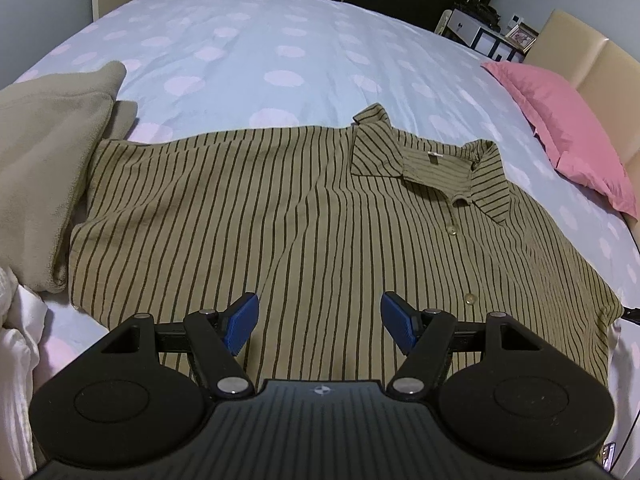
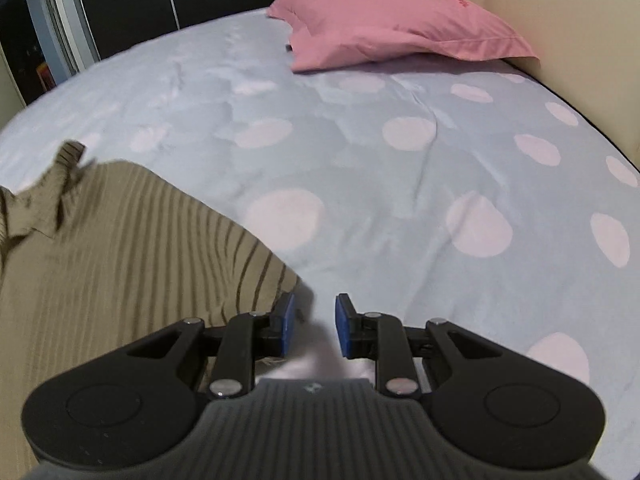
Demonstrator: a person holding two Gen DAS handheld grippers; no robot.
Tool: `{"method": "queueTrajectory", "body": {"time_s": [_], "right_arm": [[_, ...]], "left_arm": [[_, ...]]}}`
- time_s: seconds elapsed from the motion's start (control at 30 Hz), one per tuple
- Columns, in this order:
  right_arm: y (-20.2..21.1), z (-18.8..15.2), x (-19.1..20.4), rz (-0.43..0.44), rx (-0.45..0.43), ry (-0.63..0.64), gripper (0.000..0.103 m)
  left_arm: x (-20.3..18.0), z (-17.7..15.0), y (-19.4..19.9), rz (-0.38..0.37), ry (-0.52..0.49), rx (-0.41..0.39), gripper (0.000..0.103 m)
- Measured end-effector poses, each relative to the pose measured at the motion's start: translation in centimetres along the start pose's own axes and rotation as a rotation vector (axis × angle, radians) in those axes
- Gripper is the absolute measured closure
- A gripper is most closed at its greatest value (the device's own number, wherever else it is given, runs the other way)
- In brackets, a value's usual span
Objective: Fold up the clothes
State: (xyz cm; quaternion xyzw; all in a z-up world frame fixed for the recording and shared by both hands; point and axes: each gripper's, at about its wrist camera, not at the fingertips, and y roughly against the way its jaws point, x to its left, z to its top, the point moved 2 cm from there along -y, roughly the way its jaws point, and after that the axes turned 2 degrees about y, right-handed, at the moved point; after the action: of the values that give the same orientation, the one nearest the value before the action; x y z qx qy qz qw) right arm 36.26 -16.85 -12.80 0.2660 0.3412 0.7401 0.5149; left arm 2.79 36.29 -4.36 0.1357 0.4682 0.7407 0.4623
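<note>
striped collared shirt (image 1: 304,216) lies spread flat on the bed (image 1: 248,60), front up, collar toward the far side, placket buttons showing; no fold visible in it, so folding of this piece is left as far as the pictures go. beige folded cloth (image 1: 44,152) sits touching its left edge, possibly a done item, can't confirm. left claw (image 1: 318,322) hangs over the shirt's near hem, pads wide apart, holding nothing. right claw (image 2: 315,326) pads apart too, empty, at the shirt's right edge over bare sheet. only the left view shows the collar, buttons and beige cloth; the right view, blurred, shows the pink pillow (image 2: 384,28) close up.
</note>
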Motion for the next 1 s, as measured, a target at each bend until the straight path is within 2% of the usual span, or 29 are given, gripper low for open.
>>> {"method": "queueTrajectory", "body": {"time_s": [0.1,0.17,0.23,0.27,0.33,0.4,0.43,0.47,0.5,0.53,0.57,0.6,0.7,0.83,1.0], "right_arm": [[-1.2,-0.1,0.0,-0.035,0.015,0.015,0.074],[-1.7,-0.1,-0.1,-0.014,0.008,-0.011,0.069],[-1.9,0.0,0.3,0.042,-0.016,-0.039,0.052],[-2.0,0.0,0.9,0.067,-0.028,-0.035,0.048],[-2.1,0.2,2.3,0.092,-0.057,-0.002,0.043],[-2.6,0.5,4.0,0.079,-0.072,0.058,0.037],[-2.8,0.6,4.7,0.069,-0.072,0.073,0.037],[-3.1,0.7,5.2,0.075,-0.072,0.077,0.038],[-3.3,0.9,5.7,0.100,-0.071,0.072,0.051],[-3.3,1.1,6.2,0.128,-0.071,0.066,0.078],[-3.1,1.5,6.9,0.151,-0.080,0.070,0.088],[-2.7,1.8,7.7,0.167,-0.100,0.083,0.092],[-0.8,2.6,10.7,0.245,-0.181,0.134,0.098],[1.8,2.3,15.8,0.380,-0.220,0.245,0.099],[3.7,-0.7,22.2,0.493,-0.178,0.482,0.099]], "left_arm": [[-0.1,-0.1,-0.4,0.008,0.001,0.010,0.037],[-0.1,-0.1,-0.5,0.010,-0.001,0.016,0.037],[0.0,-0.2,-0.7,0.011,-0.004,0.021,0.037],[0.0,-0.3,-0.8,0.012,-0.005,0.023,0.037],[0.0,-0.4,-0.9,0.014,-0.008,0.029,0.037],[0.0,-0.4,-1.0,0.014,-0.005,0.032,0.037],[0.0,-0.3,-1.1,0.013,-0.003,0.033,0.037],[0.0,-0.3,-1.1,0.013,-0.003,0.033,0.037],[0.1,-0.3,-1.0,0.012,-0.003,0.032,0.037],[0.2,-0.3,-0.9,0.010,-0.002,0.031,0.037],[0.3,-0.3,-0.8,0.010,0.000,0.030,0.037],[0.4,-0.3,-0.7,0.010,0.001,0.030,0.037],[0.7,-0.3,-0.5,0.010,0.004,0.028,0.037],[0.8,-0.1,-0.5,0.008,0.005,0.034,0.037],[0.7,-0.1,0.0,-0.003,0.003,0.031,0.037]]}}
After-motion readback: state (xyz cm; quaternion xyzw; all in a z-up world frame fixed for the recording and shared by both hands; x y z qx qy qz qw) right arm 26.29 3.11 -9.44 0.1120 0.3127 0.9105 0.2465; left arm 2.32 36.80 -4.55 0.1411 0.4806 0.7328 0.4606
